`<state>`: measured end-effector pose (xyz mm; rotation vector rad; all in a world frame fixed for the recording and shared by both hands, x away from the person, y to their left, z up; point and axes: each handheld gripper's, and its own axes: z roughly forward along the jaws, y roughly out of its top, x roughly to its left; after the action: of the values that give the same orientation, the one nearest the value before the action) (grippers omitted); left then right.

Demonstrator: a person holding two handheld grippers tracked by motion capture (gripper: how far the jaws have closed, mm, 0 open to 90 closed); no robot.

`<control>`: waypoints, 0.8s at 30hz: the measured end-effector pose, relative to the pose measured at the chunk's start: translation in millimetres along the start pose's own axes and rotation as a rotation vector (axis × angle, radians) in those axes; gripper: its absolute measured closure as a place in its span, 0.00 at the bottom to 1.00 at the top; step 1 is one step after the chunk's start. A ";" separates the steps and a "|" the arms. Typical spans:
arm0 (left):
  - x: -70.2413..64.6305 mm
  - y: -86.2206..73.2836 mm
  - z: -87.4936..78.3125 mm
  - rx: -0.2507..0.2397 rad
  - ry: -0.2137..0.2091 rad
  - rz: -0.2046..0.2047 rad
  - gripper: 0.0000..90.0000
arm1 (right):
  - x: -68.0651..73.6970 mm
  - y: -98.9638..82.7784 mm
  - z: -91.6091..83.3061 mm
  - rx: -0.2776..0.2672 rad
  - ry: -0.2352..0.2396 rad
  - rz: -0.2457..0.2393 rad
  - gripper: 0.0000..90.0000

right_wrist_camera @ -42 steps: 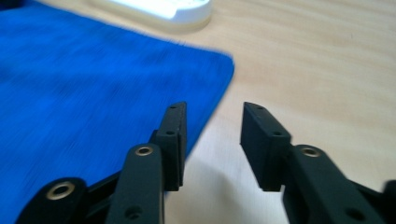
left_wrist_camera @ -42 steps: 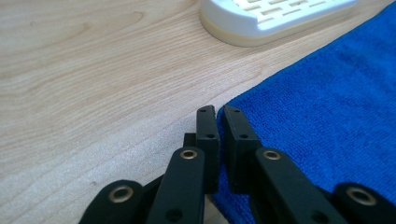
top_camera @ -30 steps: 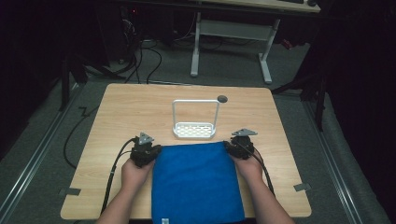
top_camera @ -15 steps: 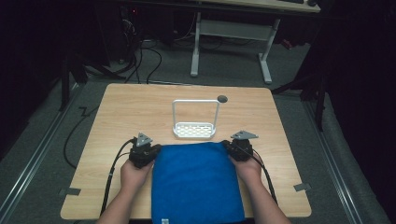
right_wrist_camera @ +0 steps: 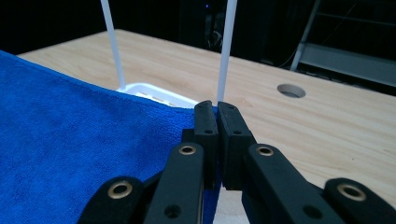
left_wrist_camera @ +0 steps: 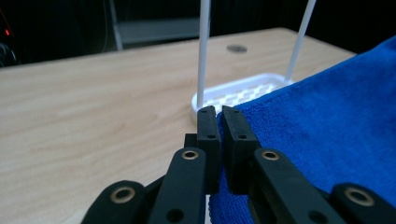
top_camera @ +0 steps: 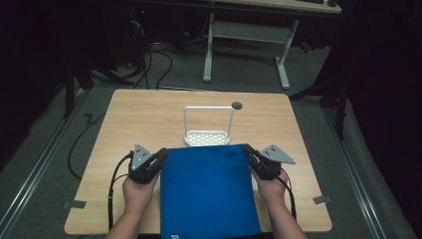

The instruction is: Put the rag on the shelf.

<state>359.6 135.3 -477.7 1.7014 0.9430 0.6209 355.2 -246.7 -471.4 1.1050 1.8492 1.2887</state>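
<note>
Blue towel (top_camera: 206,191) spread just short of white rack (top_camera: 208,127); left gripper (top_camera: 158,158) and right gripper (top_camera: 248,153) each pinch a far corner; risk: corners slipping out, or the edge snagging the rack's base.

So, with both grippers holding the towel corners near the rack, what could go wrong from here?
1. The towel's far edge lies at the white rack; pushed forward, it may catch the thin uprights and drag or tip the rack.
2. The left gripper and right gripper each pinch just a corner, so one corner could slip out when lifted.
3. The near edge hangs past the table; it might slide off if released.
</note>
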 end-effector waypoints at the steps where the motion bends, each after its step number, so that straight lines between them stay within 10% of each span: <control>1: -1.4 1.5 -2.5 -0.018 -0.001 0.000 0.96 | -0.6 1.2 -1.4 -0.012 0.003 0.002 0.97; 24: -13.3 69.8 -34.7 -0.269 -0.015 0.068 0.97 | 19.5 70.8 -54.4 -0.268 -0.030 -0.047 0.98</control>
<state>345.3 132.9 -400.0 1.5001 0.7561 0.7444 320.5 -240.2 -387.1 0.9269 1.6142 1.4348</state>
